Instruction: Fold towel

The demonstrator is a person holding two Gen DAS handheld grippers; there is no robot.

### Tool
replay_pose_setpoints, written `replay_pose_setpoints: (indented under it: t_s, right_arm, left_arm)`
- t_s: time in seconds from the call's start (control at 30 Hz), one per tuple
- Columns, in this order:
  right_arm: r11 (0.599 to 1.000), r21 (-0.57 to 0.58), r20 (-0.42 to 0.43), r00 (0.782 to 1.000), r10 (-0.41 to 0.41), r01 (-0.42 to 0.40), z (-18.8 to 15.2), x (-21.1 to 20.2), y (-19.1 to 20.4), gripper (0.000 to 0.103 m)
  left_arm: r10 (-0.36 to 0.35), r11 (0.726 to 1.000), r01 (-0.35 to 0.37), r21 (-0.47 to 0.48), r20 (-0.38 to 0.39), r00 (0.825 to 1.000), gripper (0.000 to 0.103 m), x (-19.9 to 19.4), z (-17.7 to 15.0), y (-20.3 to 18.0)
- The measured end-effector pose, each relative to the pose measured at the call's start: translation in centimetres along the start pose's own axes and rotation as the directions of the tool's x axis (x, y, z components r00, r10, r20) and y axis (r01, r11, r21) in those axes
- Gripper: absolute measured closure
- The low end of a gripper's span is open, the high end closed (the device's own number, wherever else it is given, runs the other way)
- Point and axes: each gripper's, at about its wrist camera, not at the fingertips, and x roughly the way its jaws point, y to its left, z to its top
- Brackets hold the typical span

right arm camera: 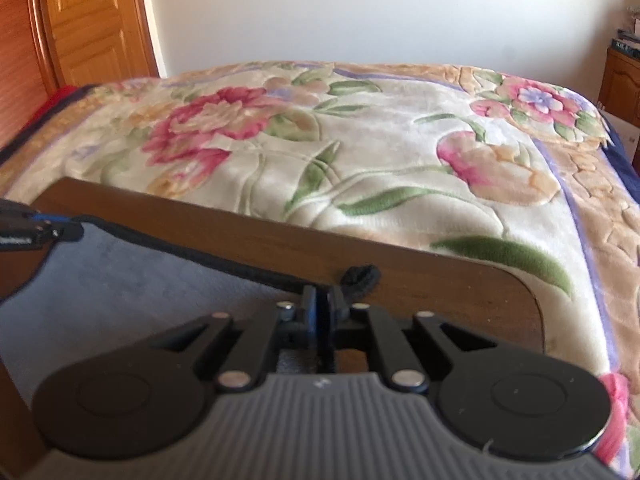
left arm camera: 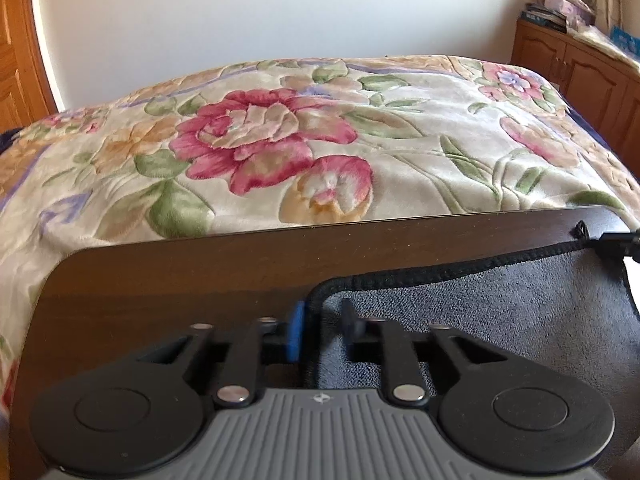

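A grey-blue towel point(left arm camera: 500, 312) with a black stitched hem lies on a dark wooden table point(left arm camera: 180, 280). In the left wrist view my left gripper point(left arm camera: 322, 330) straddles the towel's near-left corner, its jaws a little apart around the hem. In the right wrist view my right gripper point(right arm camera: 322, 316) is shut on the towel's point(right arm camera: 120, 280) right corner, beside its black hanging loop point(right arm camera: 360, 276). Each gripper shows at the edge of the other's view: the right one point(left arm camera: 620, 242) and the left one point(right arm camera: 36, 228).
A bed with a floral blanket point(left arm camera: 280, 140) stands just beyond the table's far edge. A wooden door point(right arm camera: 92, 20) is at the left. A wooden cabinet point(left arm camera: 580, 72) with clutter on top is at the right.
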Motion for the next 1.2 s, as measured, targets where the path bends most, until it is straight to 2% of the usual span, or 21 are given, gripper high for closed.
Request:
replay_pose_setpoints:
  t_s: [0.03, 0.1, 0.2, 0.3, 0.47, 0.63, 0.7, 0.77, 0.87, 1.03, 1.2]
  right_arm:
    - [1.0, -0.008, -0.005, 1.0, -0.01, 0.01, -0.1, 0.1, 0.1, 0.08]
    - [1.0, -0.007, 0.0, 1.0, -0.016, 0.016, -0.2, 0.0, 0.1, 0.049]
    - [1.0, 0.006, 0.015, 1.0, -0.003, 0.003, -0.2, -0.5, 0.1, 0.042]
    - [1.0, 0.008, 0.021, 1.0, -0.013, 0.013, -0.2, -0.9, 0.3, 0.039]
    - [1.0, 0.021, 0.024, 1.0, -0.016, 0.015, -0.3, -2.0, 0.5, 0.037]
    - [1.0, 0.009, 0.038, 0.999, -0.025, 0.025, -0.5, -3.6, 1.2, 0.03]
    - [0.999, 0.026, 0.048, 0.999, -0.025, 0.024, -0.5, -4.4, 1.3, 0.009]
    - [0.999, 0.038, 0.066, 0.998, -0.02, 0.017, -0.6, -5.3, 1.6, 0.001]
    - [0.999, 0.036, 0.068, 0.998, -0.009, 0.007, -0.6, -6.6, 2.1, 0.0]
    - [0.999, 0.043, 0.079, 0.997, -0.009, 0.005, -0.4, -9.1, 3.4, 0.0]
    - [0.999, 0.021, 0.104, 0.994, -0.041, 0.039, 0.2, -11.5, 4.7, 0.0]
  left_arm:
    - [-0.005, 1.0, 0.005, -0.017, 0.002, 1.0, 0.056, 0.0, -0.1, 0.2]
    - [-0.002, 0.999, 0.003, -0.038, 0.012, 1.0, 0.041, -0.2, -0.1, 0.4]
    - [0.022, 0.999, -0.021, -0.048, 0.025, 0.999, 0.033, -0.5, -0.1, 0.4]
    - [0.058, 0.998, -0.057, -0.032, 0.033, 0.998, 0.019, -0.8, -0.1, 0.1]
    - [0.078, 0.997, -0.077, -0.017, 0.055, 0.995, 0.015, -1.8, -0.2, -0.2]
    - [0.088, 0.996, -0.087, -0.018, 0.054, 0.995, 0.013, -3.0, -0.4, -0.7]
    - [0.09, 0.996, -0.09, -0.012, 0.055, 0.994, 0.013, -3.6, -0.4, -1.0]
    - [0.089, 0.996, -0.088, -0.006, 0.058, 0.994, 0.013, -4.4, -0.5, -1.3]
    - [0.081, 0.997, -0.08, -0.008, 0.072, 0.994, 0.012, -6.0, -0.6, -1.7]
    - [0.04, 0.999, -0.036, -0.034, 0.111, 0.993, 0.004, -9.2, -0.3, -2.1]
    - [0.041, 0.999, -0.041, 0.0, 0.152, 0.988, 0.003, -12.3, 0.5, -2.9]
